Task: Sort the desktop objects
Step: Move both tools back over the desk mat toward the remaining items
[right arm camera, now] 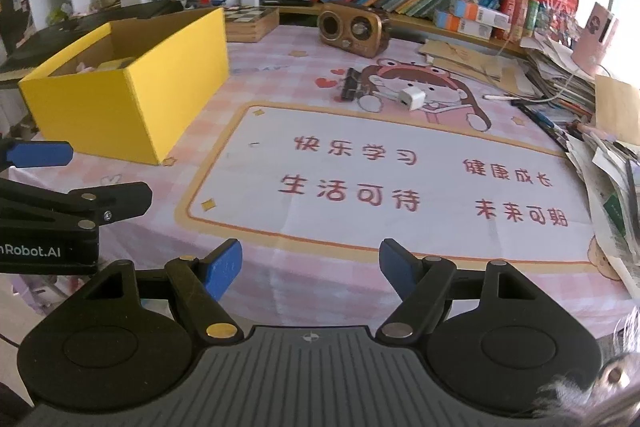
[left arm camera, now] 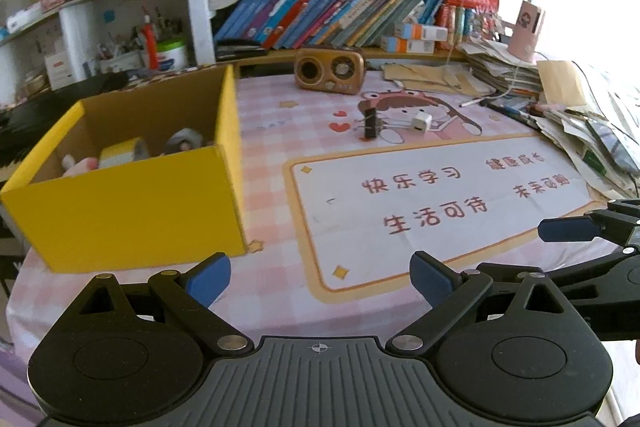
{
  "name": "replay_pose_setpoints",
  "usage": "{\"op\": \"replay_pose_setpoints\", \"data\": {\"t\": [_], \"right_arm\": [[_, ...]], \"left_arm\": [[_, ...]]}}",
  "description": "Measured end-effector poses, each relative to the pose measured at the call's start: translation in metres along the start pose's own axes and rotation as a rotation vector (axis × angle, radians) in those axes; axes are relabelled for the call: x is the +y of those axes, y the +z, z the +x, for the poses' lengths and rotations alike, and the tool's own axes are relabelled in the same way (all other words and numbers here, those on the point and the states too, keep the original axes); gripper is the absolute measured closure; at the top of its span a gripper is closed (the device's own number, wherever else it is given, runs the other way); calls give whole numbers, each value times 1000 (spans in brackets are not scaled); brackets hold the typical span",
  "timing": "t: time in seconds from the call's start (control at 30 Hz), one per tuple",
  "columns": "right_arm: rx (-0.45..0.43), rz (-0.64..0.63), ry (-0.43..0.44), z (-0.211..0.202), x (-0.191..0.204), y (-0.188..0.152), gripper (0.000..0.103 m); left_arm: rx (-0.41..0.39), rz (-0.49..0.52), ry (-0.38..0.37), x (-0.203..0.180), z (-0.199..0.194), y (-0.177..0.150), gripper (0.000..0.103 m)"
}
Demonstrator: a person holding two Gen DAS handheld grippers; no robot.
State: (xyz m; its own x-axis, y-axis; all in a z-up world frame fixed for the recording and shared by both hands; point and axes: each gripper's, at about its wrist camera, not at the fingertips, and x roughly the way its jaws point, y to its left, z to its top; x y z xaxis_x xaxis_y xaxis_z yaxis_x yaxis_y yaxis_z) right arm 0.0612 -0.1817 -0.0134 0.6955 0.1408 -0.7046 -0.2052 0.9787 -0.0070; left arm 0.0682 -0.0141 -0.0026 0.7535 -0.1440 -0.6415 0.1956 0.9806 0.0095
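Yellow cardboard box [left arm camera: 132, 211]: one, open-topped, on the left of the desk mat [left arm camera: 440, 203]; also seen from the right wrist view [right arm camera: 132, 95].
Box contents: three things can be made out, counting left to right: a pale pink soft item [left arm camera: 82, 165], a roll with a yellow label [left arm camera: 122, 151] and a grey roll of tape [left arm camera: 185, 139]. Anything deeper in the box is hidden by its walls.
Binder clip [left arm camera: 370, 125]: one, black, standing on the mat's cartoon girl, well apart from the box.
White charger cube [left arm camera: 421, 122]: one, just right of the binder clip, not touching it; again at [right arm camera: 412, 98].
Loose items still outside the box: two, the clip and the cube.
Wooden radio [left arm camera: 329, 70]: one, with two round dials, at the back edge of the mat.
Pens [left arm camera: 508, 111]: several on the right, beside the paper stack [left arm camera: 560, 123]; the exact count is not clear.
Pink cup [left arm camera: 527, 33]: one, on top of the papers.
Left gripper [left arm camera: 320, 279]: jaws spread, nothing between the blue pads, above the mat's near edge.
Right gripper [right arm camera: 310, 267]: jaws spread, nothing between them, beside the left one.
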Motion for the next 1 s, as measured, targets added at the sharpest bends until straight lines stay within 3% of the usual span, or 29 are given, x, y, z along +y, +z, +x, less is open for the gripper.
{"op": "replay_pose_setpoints", "data": {"t": [0.53, 1.0], "right_arm": [[14, 52, -42, 27, -75, 24, 29], [12, 58, 7, 59, -142, 55, 29]], "left_arm": [[13, 21, -30, -48, 51, 39, 5], [30, 10, 31, -90, 89, 72, 5]]}}
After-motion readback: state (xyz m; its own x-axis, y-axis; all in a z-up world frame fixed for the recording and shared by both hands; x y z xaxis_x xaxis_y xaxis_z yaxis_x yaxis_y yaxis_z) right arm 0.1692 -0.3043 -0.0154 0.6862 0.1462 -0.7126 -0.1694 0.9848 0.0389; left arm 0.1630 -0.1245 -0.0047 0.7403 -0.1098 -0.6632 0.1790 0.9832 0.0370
